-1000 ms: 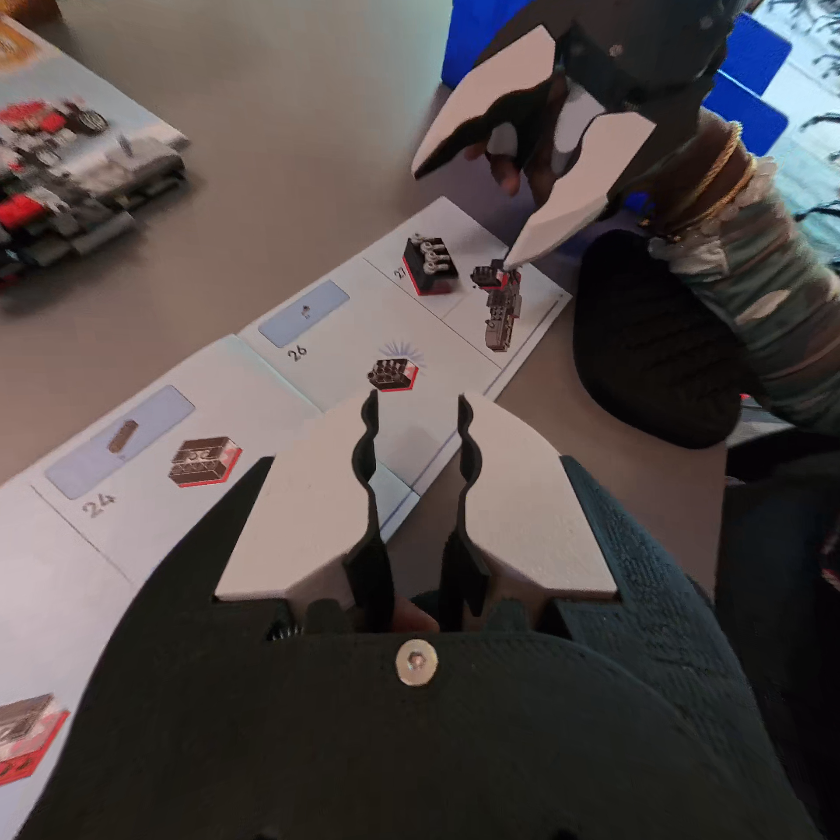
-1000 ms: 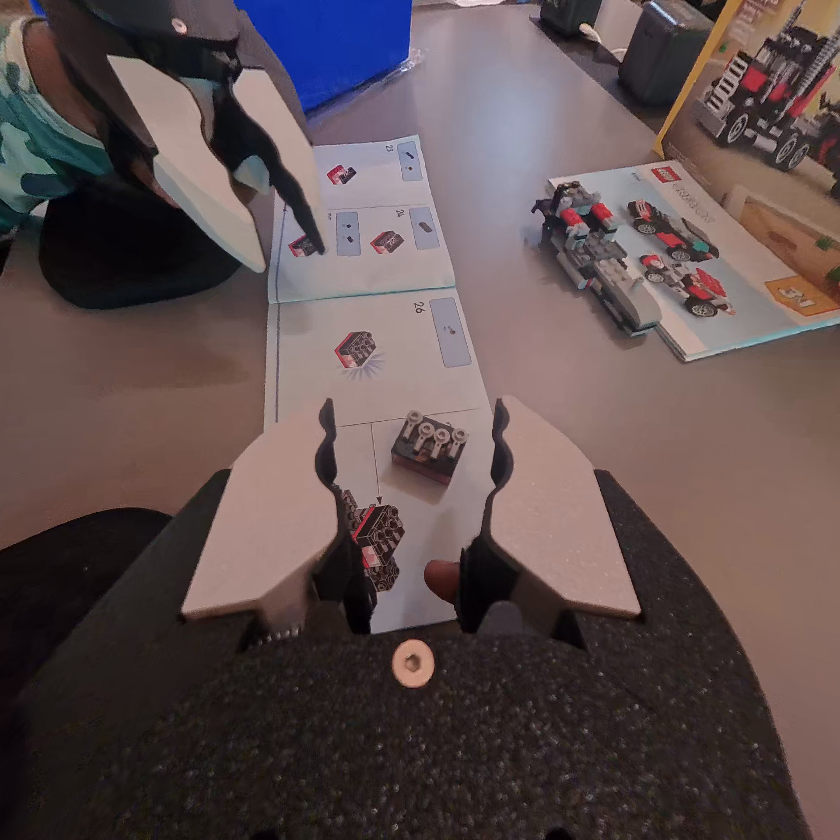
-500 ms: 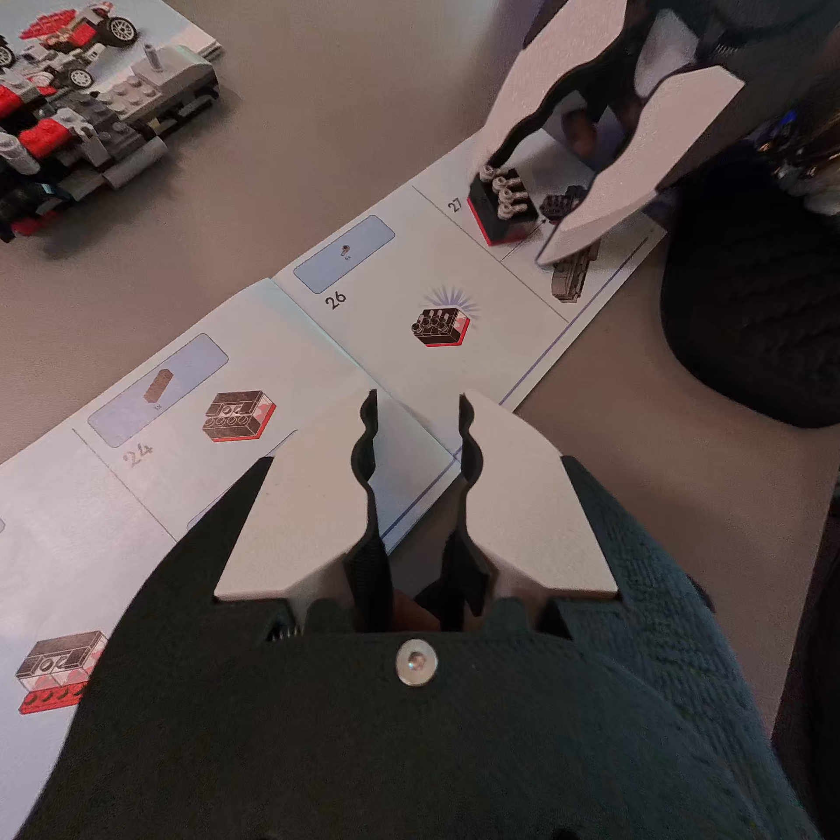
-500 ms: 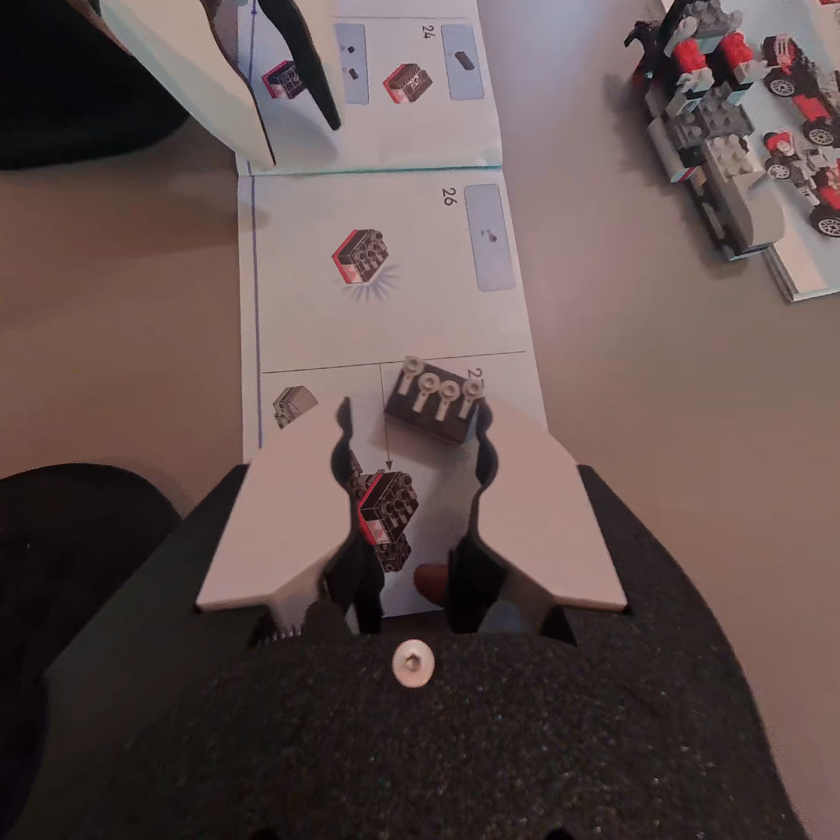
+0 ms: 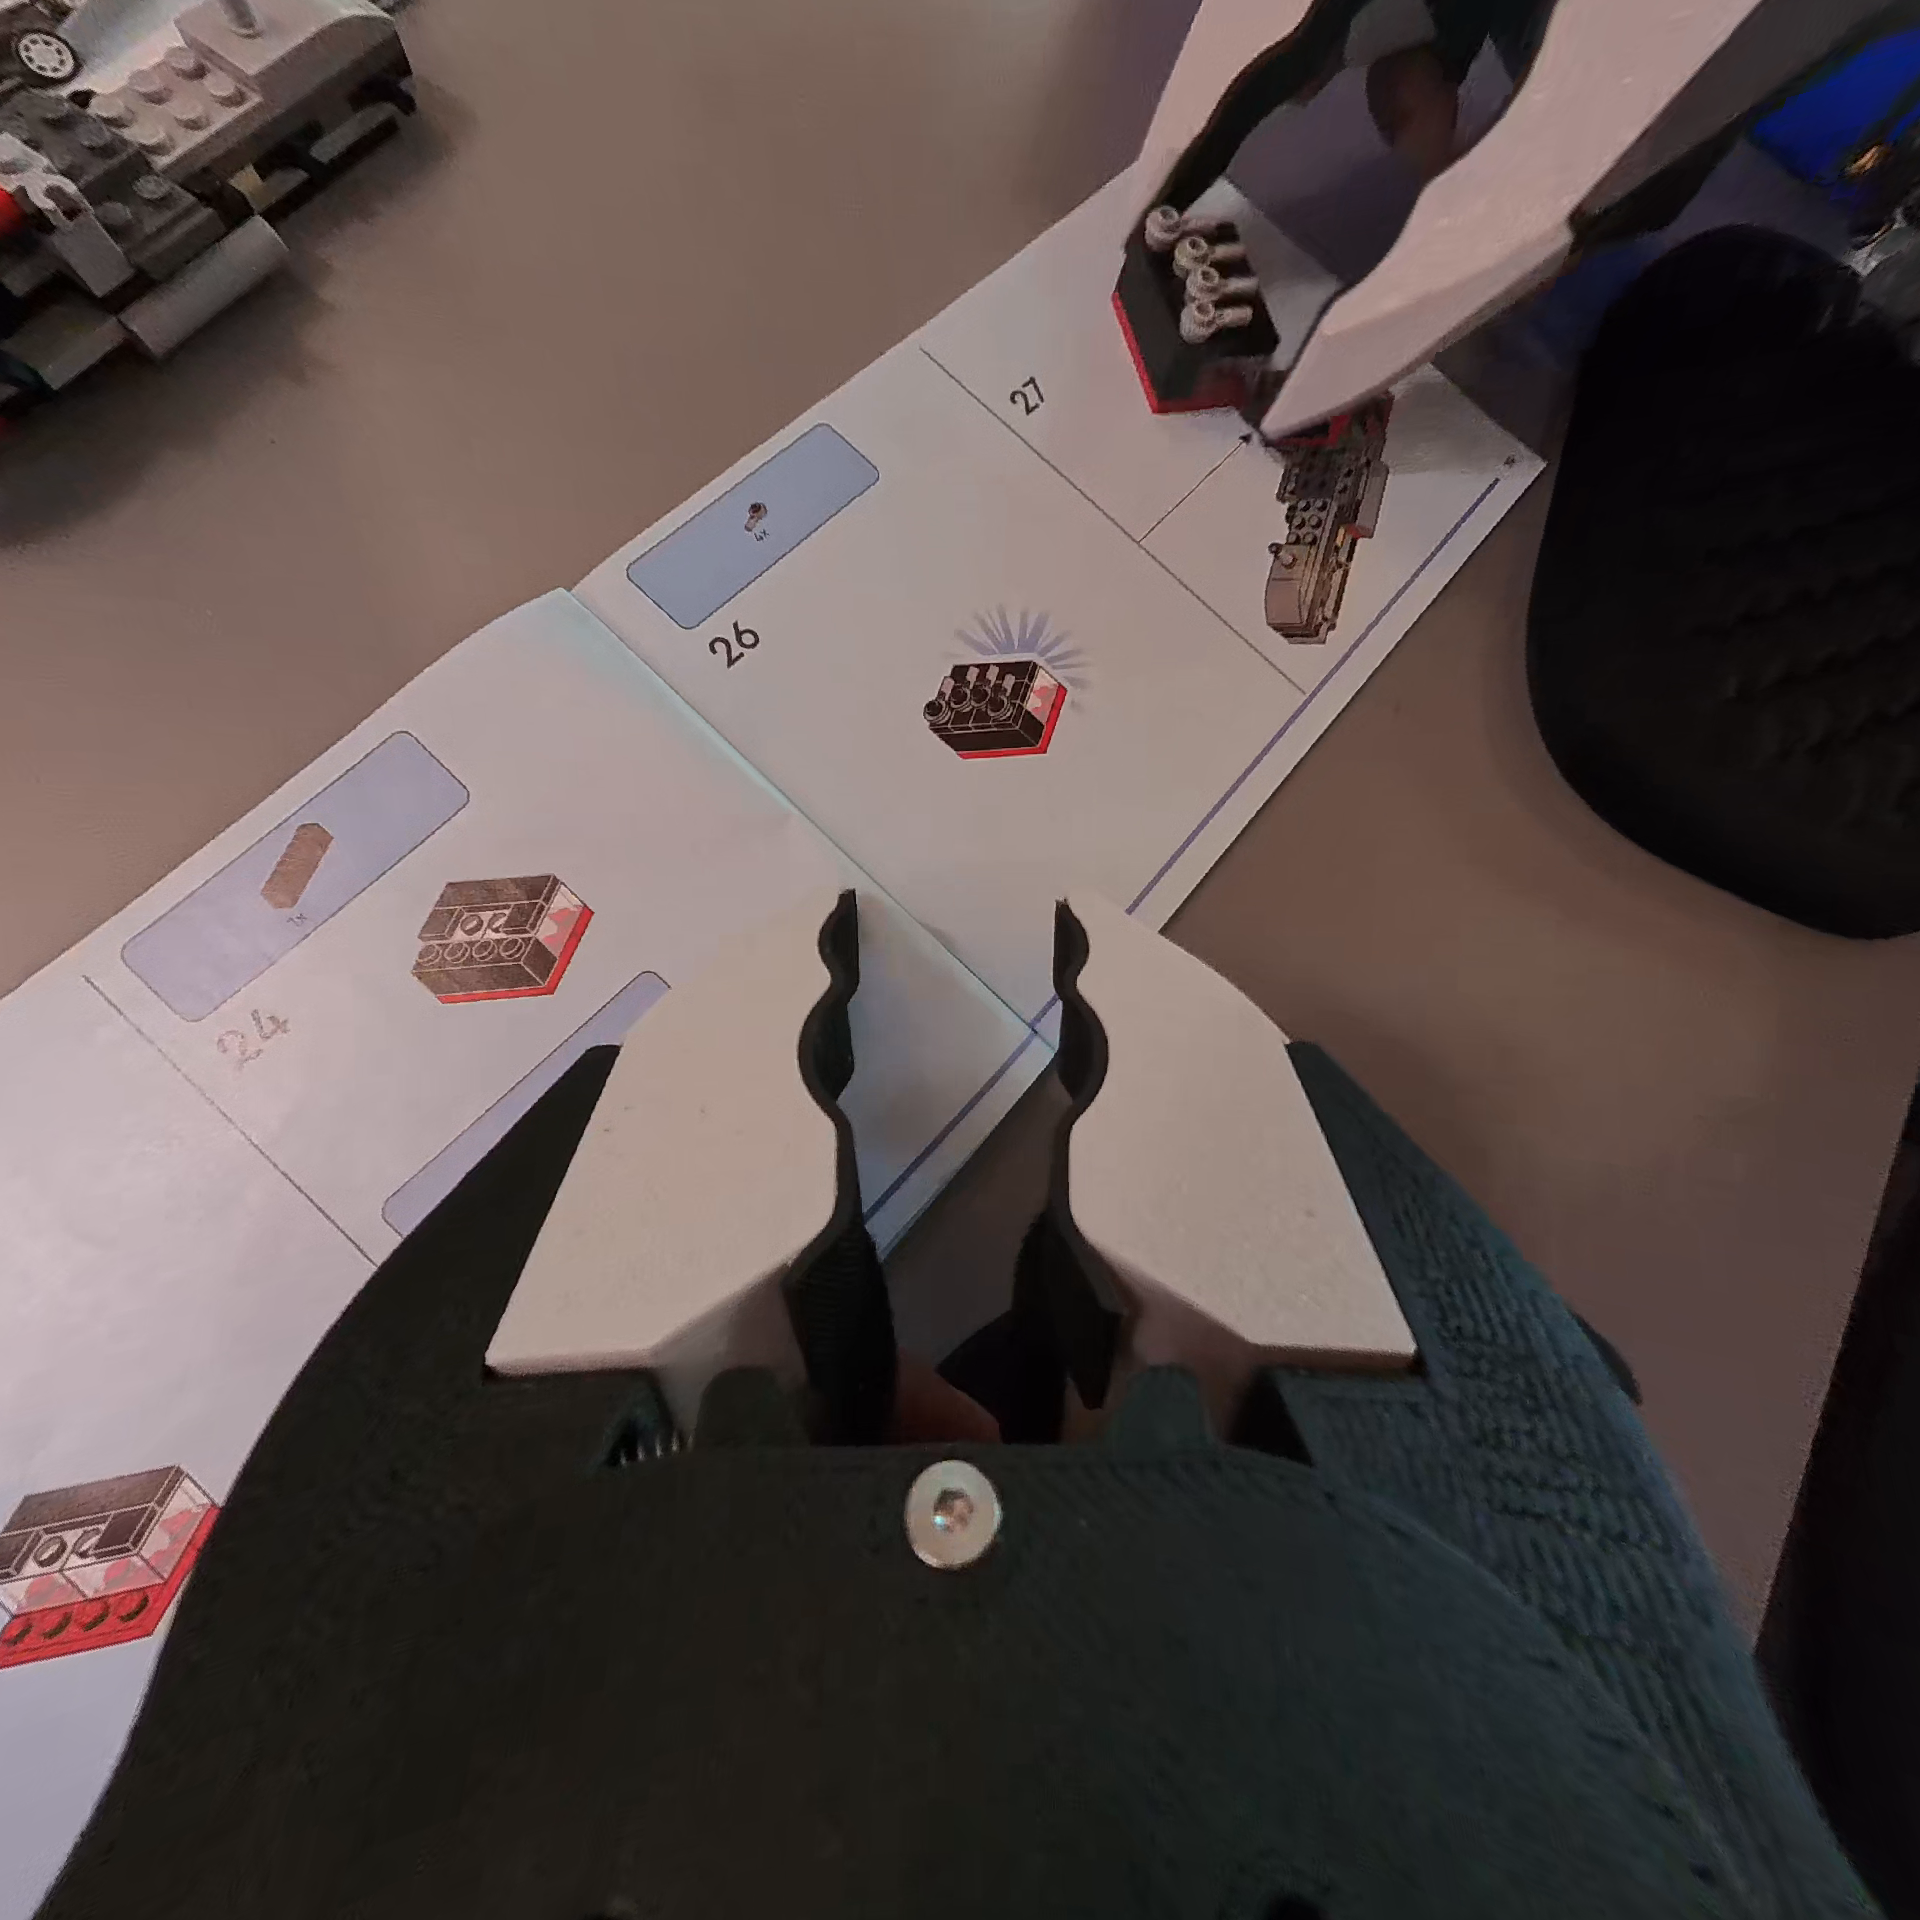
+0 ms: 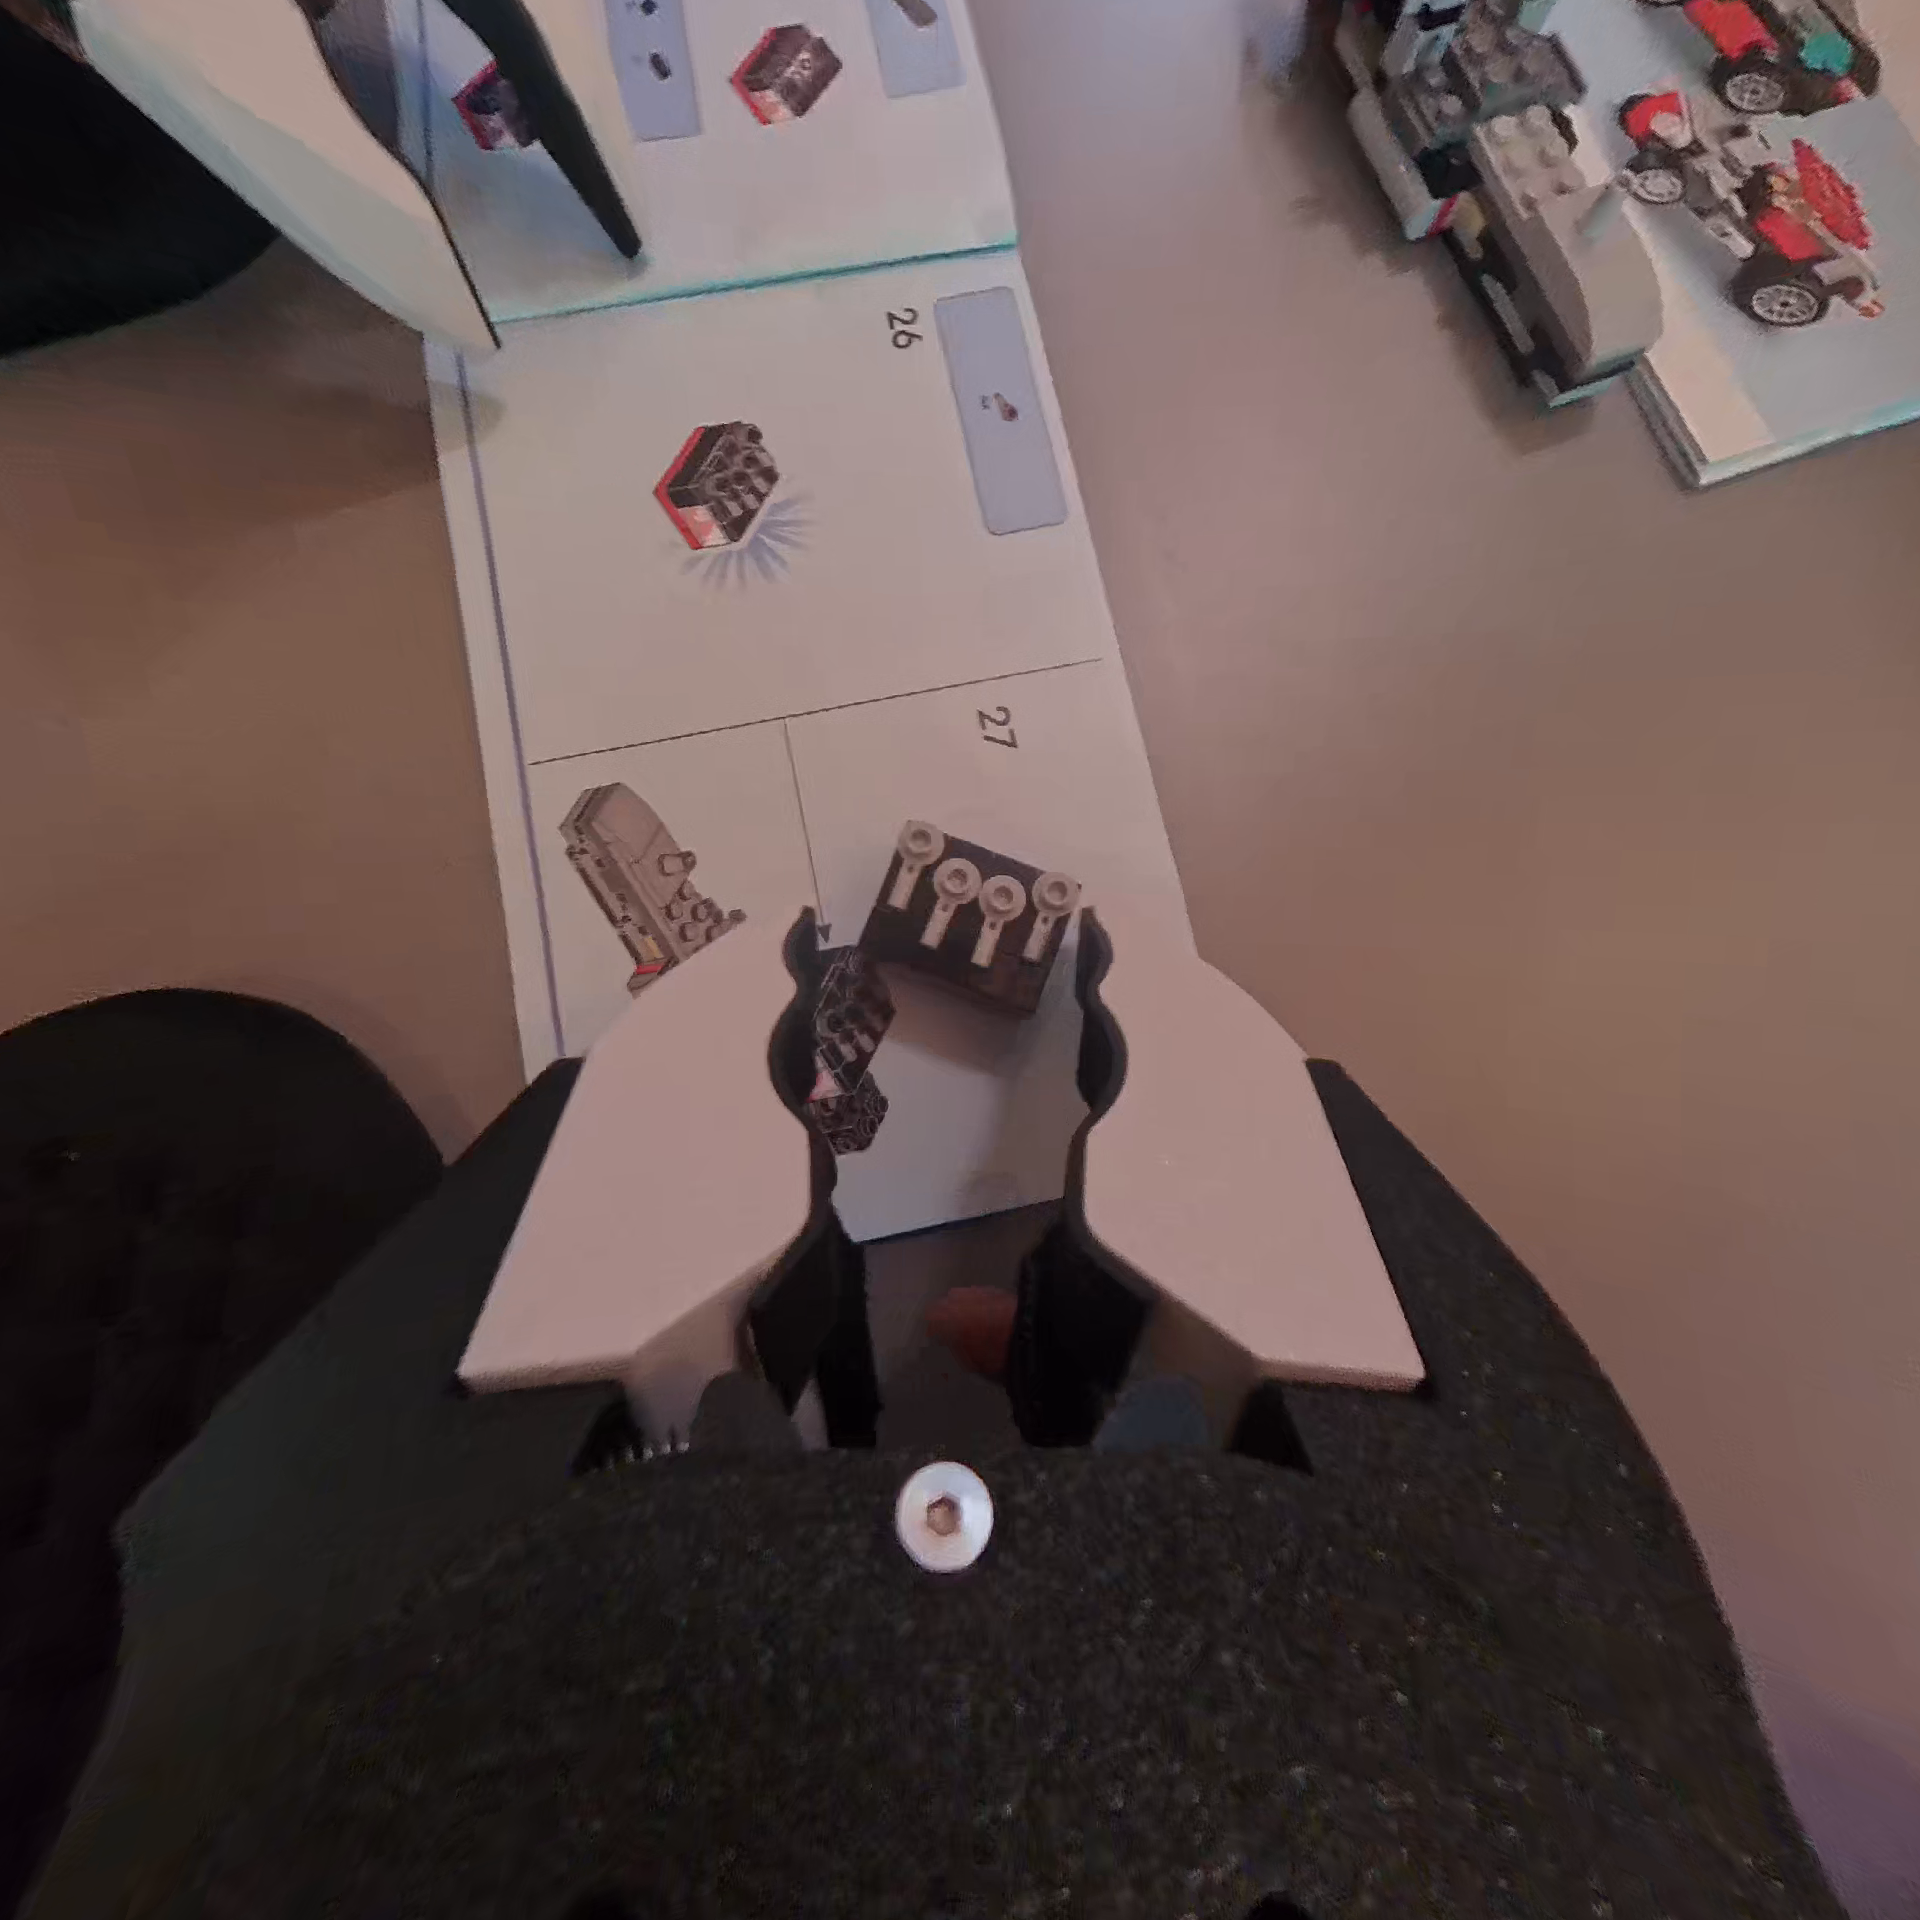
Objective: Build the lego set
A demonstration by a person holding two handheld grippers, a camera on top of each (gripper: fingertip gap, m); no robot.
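Note:
A small black Lego block with a red base and a row of grey pins on top lies on the open instruction booklet. My right gripper is open, with its tips on either side of the block's near end; the right tip is close to the block's corner. In the left wrist view the block sits between the right gripper's fingers at the top right. My left gripper is open and empty over the booklet's near edge. It also shows in the right wrist view.
A partly built grey and black Lego truck stands on the brown table beside a second booklet; it shows in the left wrist view at the top left. A dark rounded seat lies past the table edge. Spacing between my two grippers at the tips: around 15 cm.
My right gripper has come down and forward until its open fingers straddle the black block. My left gripper has moved lower over the booklet and stayed open.

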